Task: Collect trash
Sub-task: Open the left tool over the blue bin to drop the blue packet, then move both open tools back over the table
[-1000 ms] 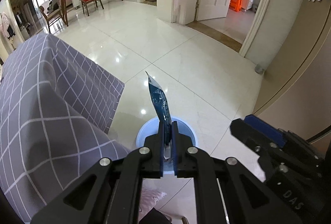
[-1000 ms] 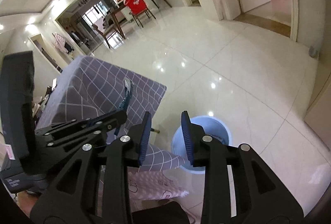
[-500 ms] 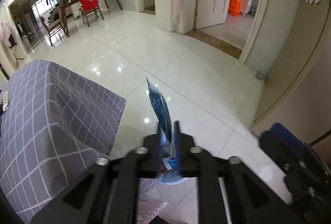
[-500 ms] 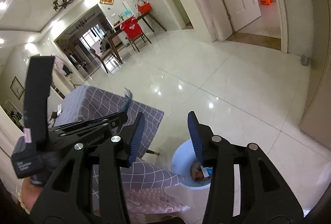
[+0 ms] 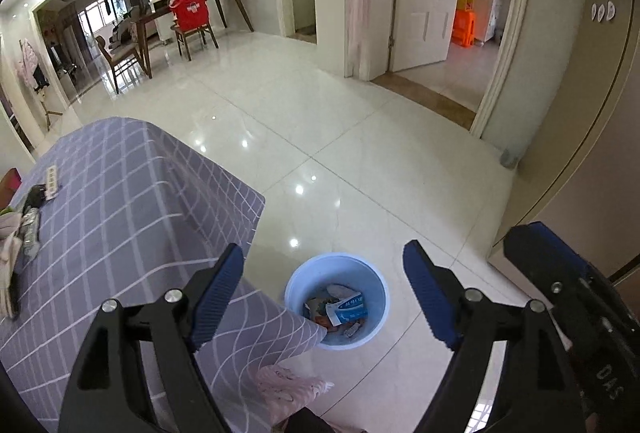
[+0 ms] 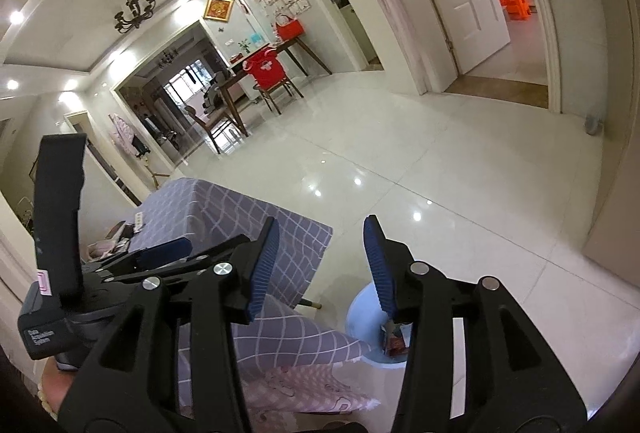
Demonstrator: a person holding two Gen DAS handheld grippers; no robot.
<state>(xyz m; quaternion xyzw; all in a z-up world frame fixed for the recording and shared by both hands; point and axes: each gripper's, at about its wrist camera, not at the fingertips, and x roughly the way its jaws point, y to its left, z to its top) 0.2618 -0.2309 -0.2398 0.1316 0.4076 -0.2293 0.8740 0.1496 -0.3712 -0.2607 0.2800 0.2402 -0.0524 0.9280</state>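
Left gripper [image 5: 323, 285]: fingers spread wide, nothing between them; positioned above the bin, next to the corner of the surface.
Right gripper [image 6: 318, 265]: fingers moderately apart, holding nothing; located to the right of the left gripper, with the bin partly hidden behind its right finger [image 6: 376, 265].
Bin [image 5: 294, 283]: light blue, round, upright on the white tiled floor [image 5: 360, 137], just beside the hanging corner of the cloth.
Trash [image 5: 346, 307]: several crumpled wrappers lie inside the bin, including a blue-and-white packet on top.
Surface [image 5: 120, 193]: covered with a grey cloth with a white grid pattern; a white power strip [image 5: 52, 179] and several small items, too small to identify, rest near its far left edge.
Pink fabric [image 5: 288, 387]: patterned, hanging below the grey cloth, near the bin.
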